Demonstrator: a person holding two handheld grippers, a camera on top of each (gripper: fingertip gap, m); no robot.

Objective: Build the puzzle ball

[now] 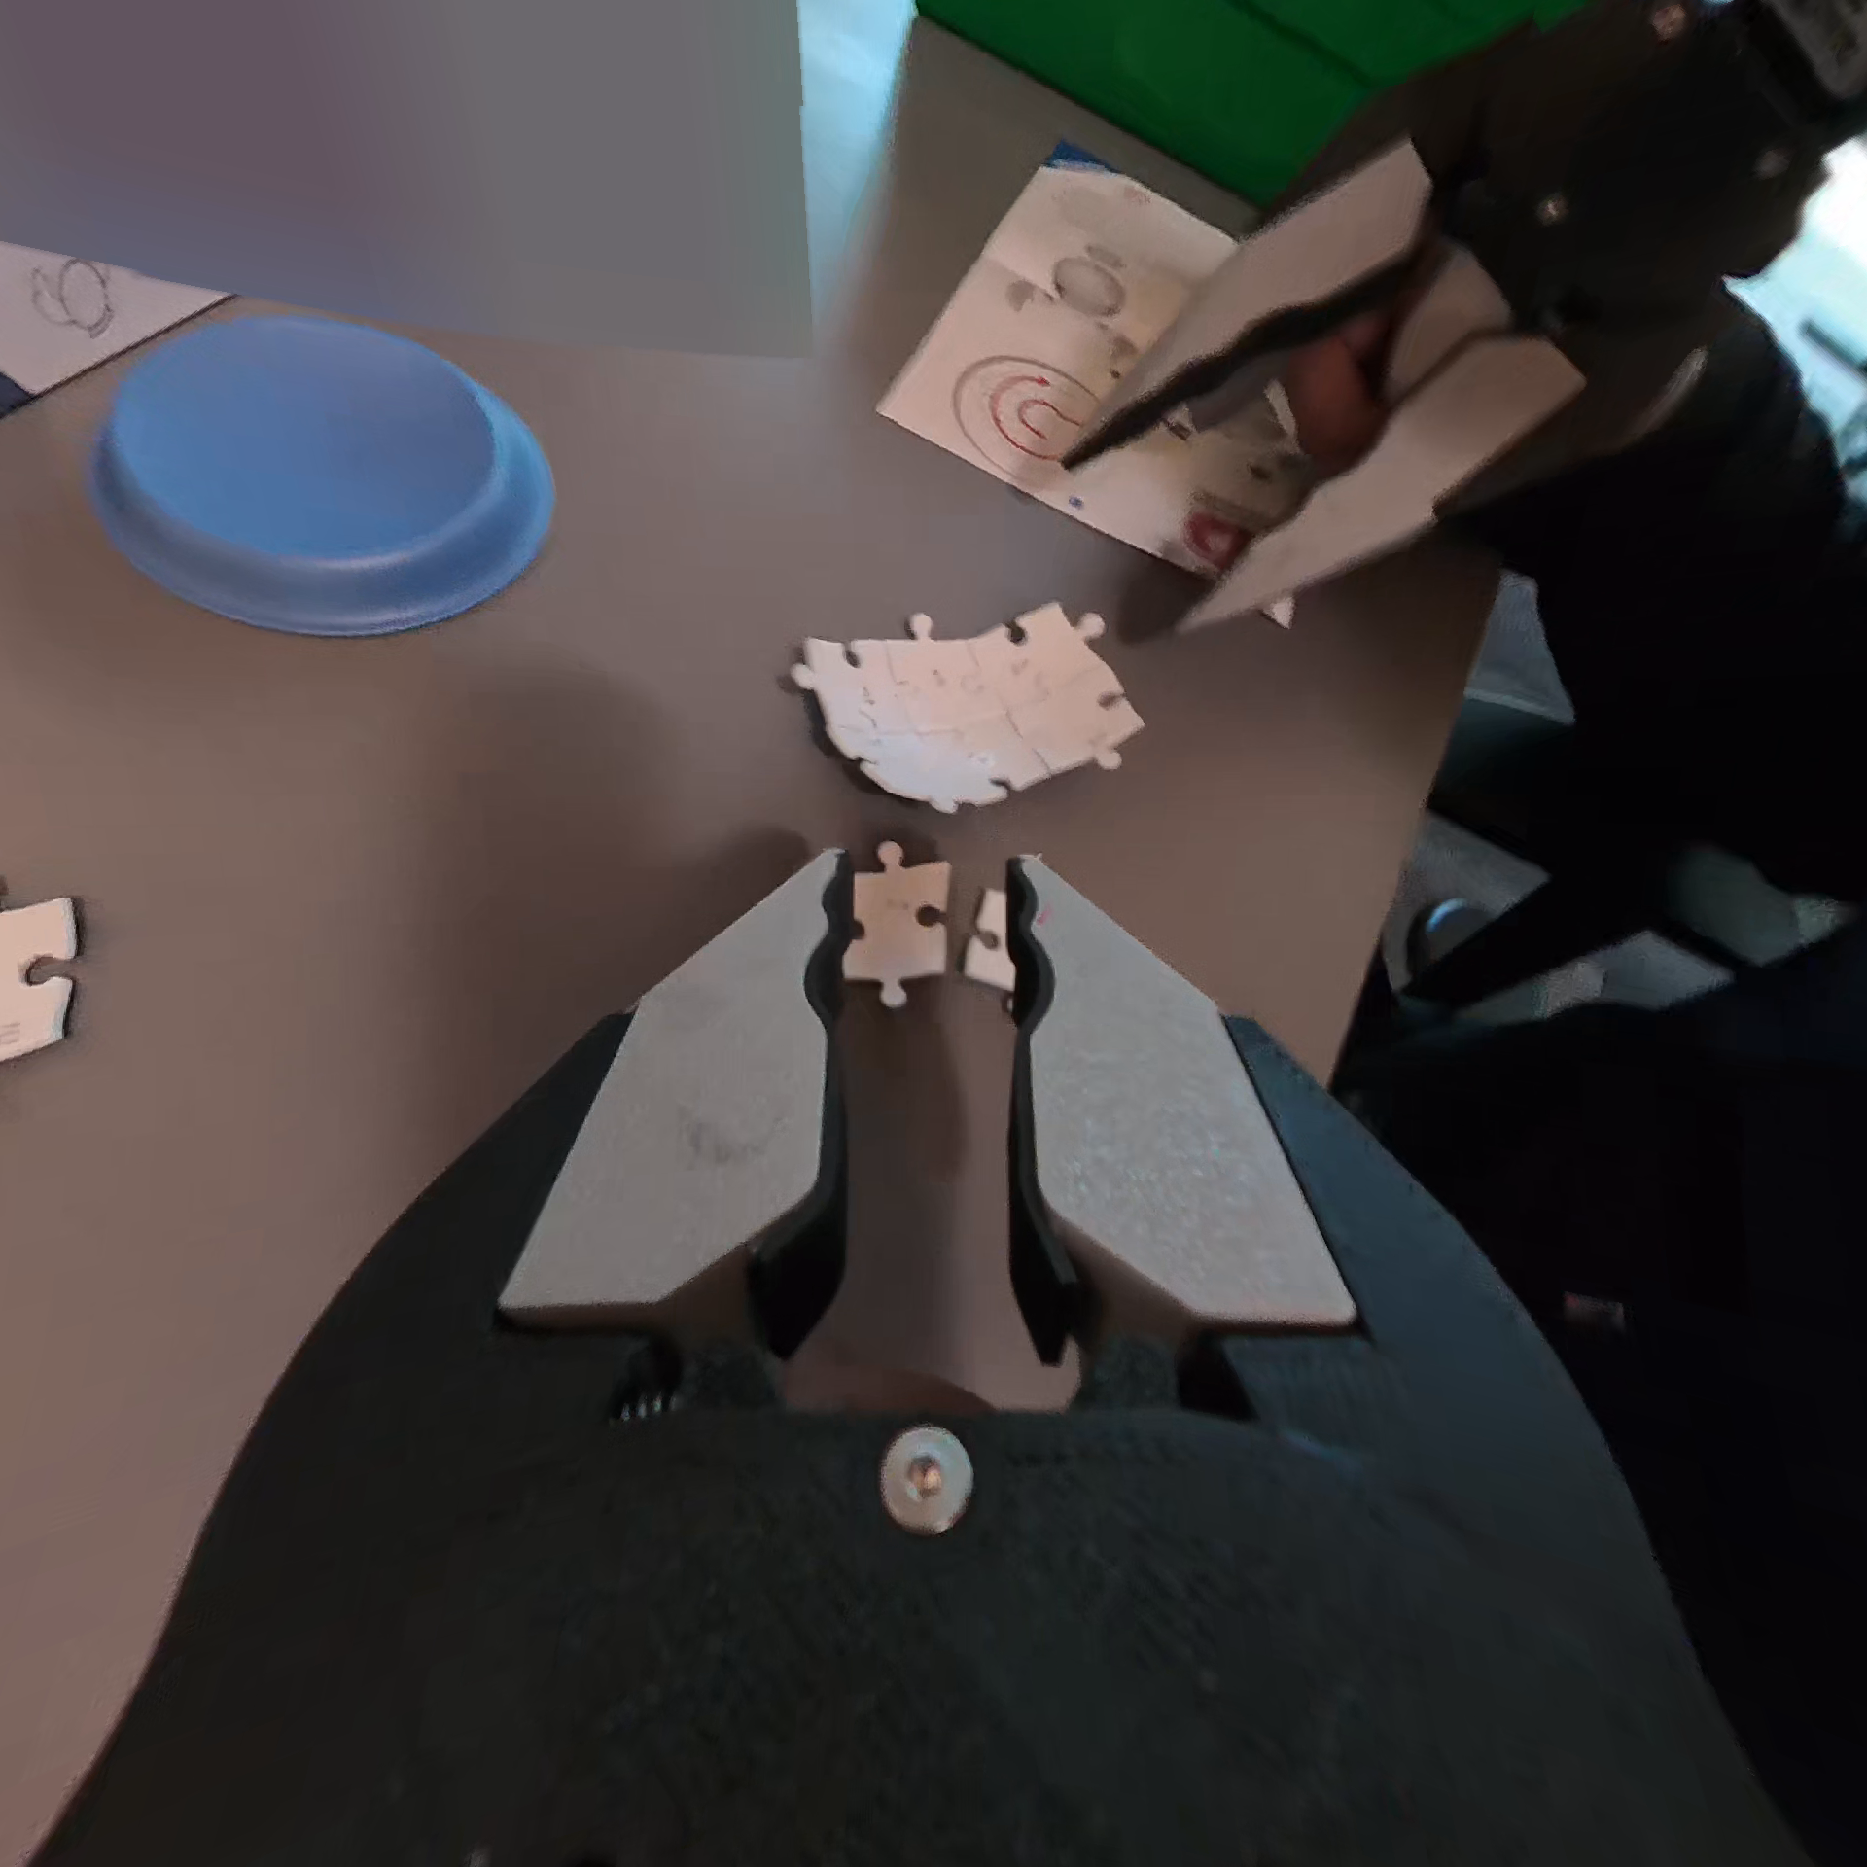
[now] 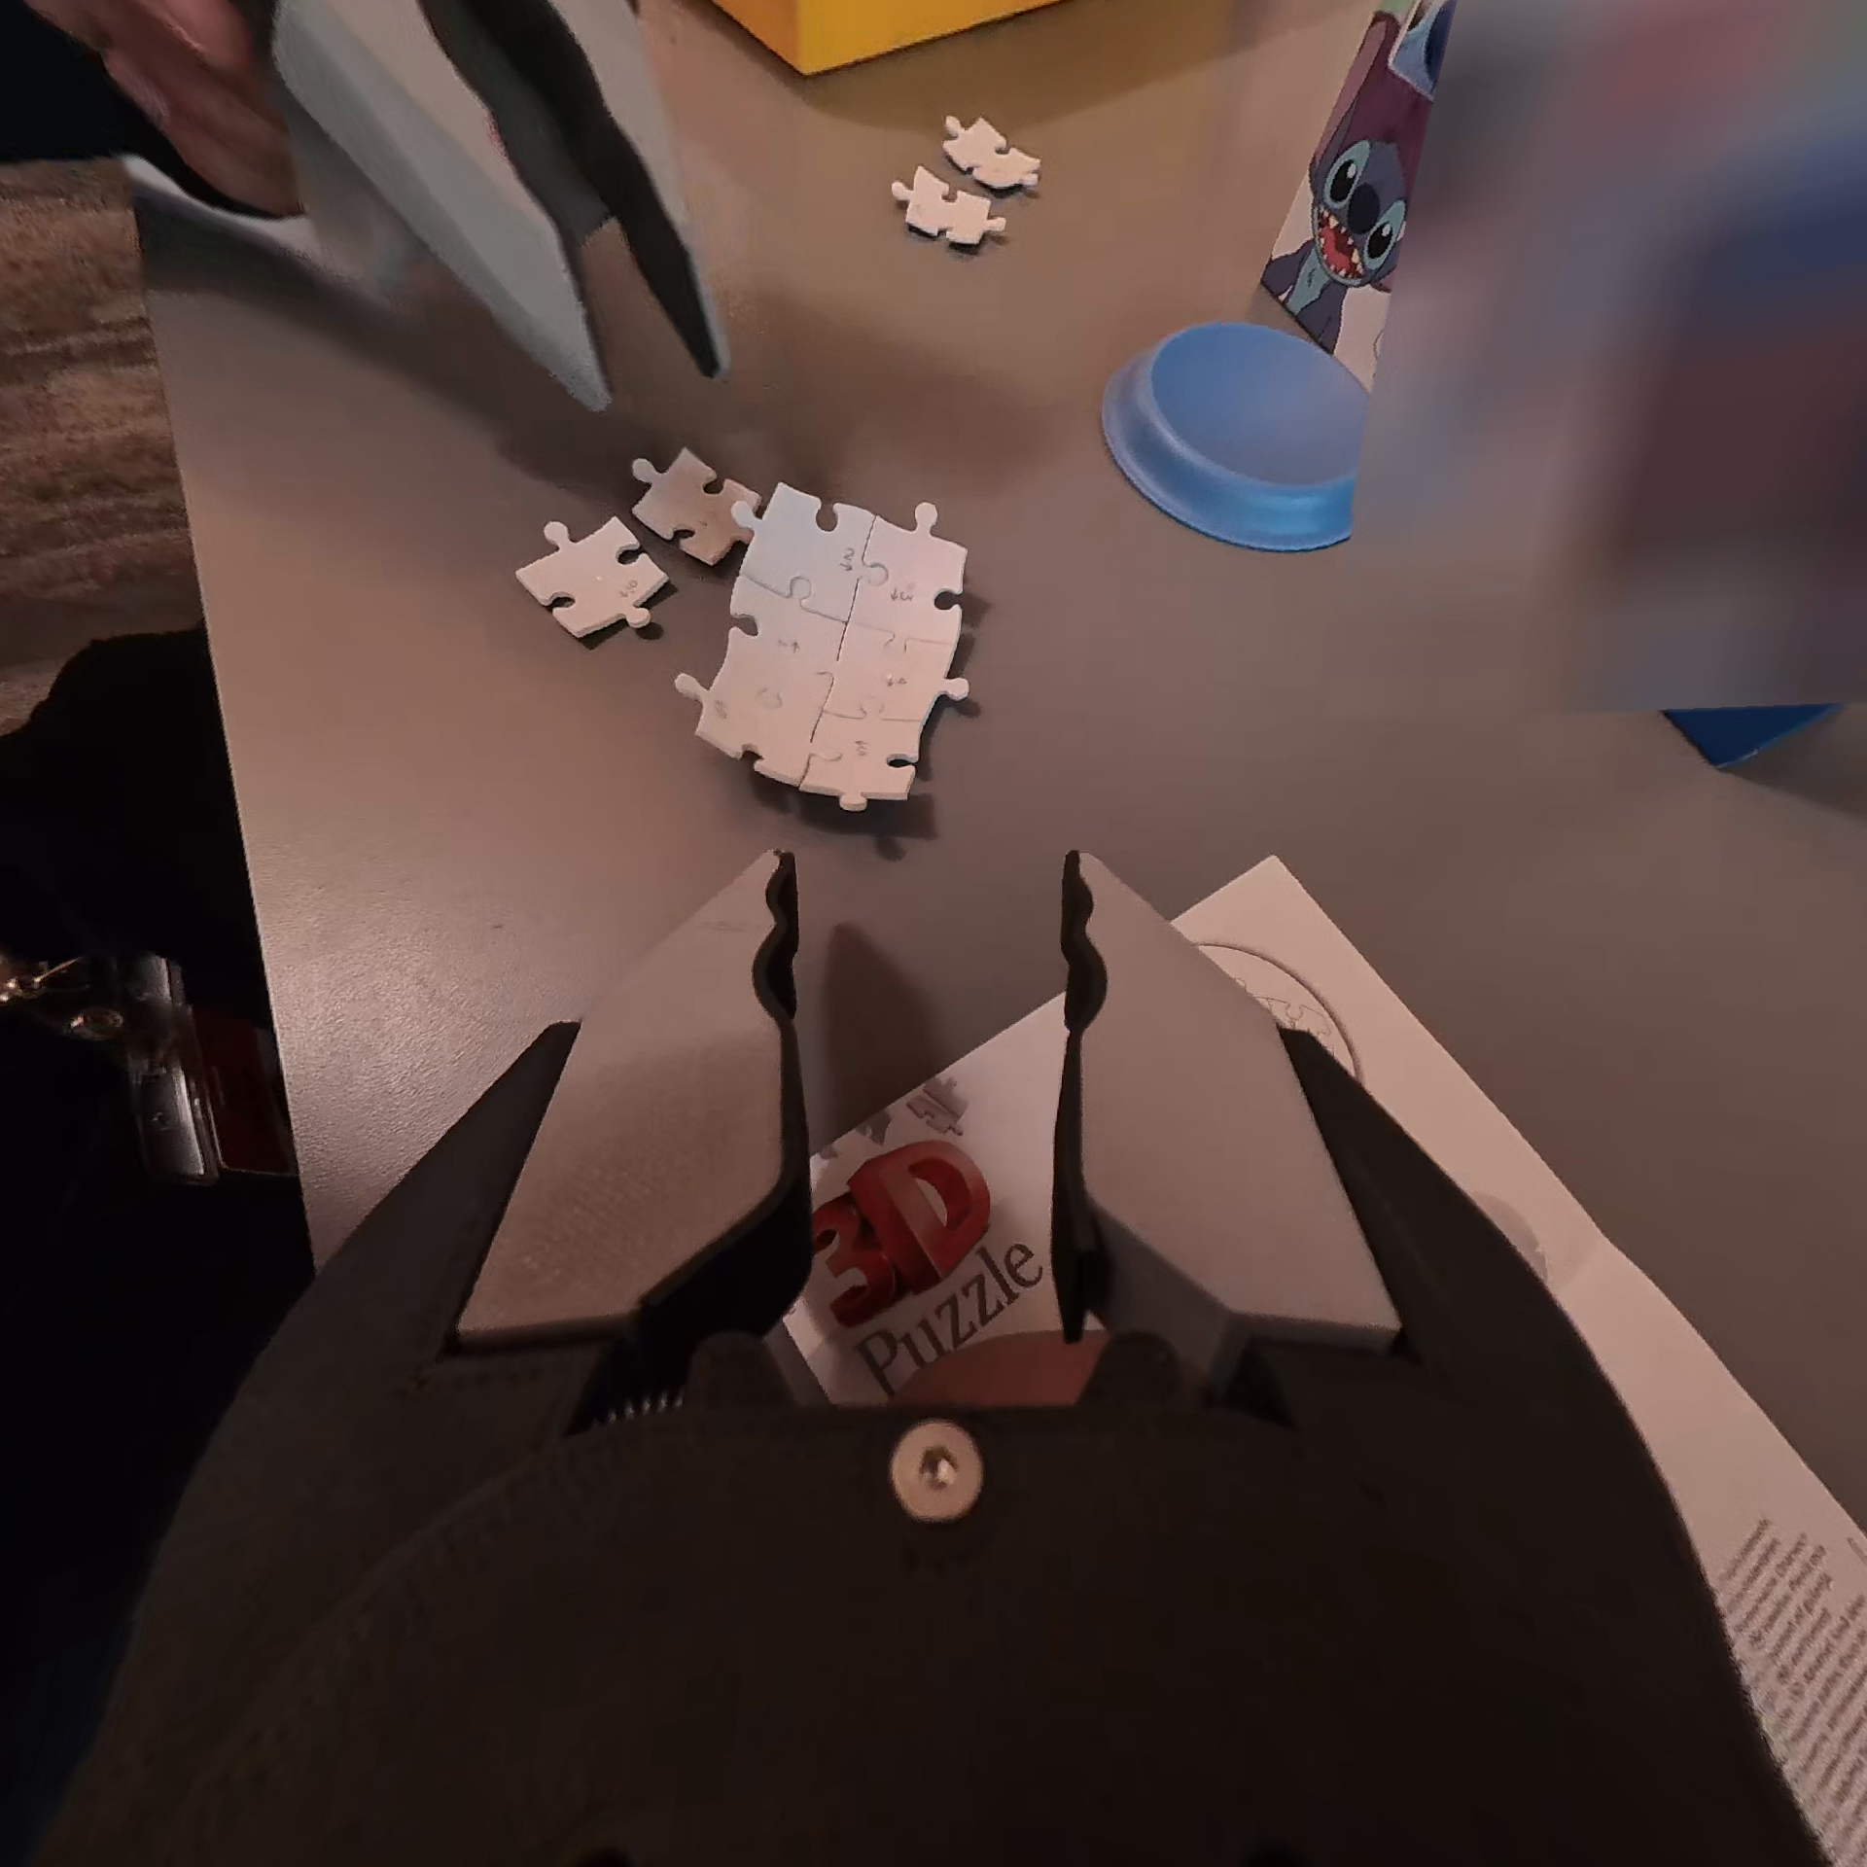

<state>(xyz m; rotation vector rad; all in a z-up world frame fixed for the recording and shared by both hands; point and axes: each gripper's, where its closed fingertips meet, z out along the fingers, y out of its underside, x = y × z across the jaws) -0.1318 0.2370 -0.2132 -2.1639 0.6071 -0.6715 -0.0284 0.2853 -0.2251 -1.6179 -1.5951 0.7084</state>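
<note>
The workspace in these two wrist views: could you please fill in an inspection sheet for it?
Surface: grey-brown table, edge toward a dark floor.
Job's things: joined curved puzzle section, white backs up; two loose pieces beside it, two more farther off; blue dome stand.
Clutter: instruction leaflet under the right gripper; puzzle box; yellow box.
Grippers: left gripper open, low over the two loose pieces; right gripper open, empty.
Cables: nothing seen.
Surroundings: green boxes; a seated person's dark clothing.
</note>
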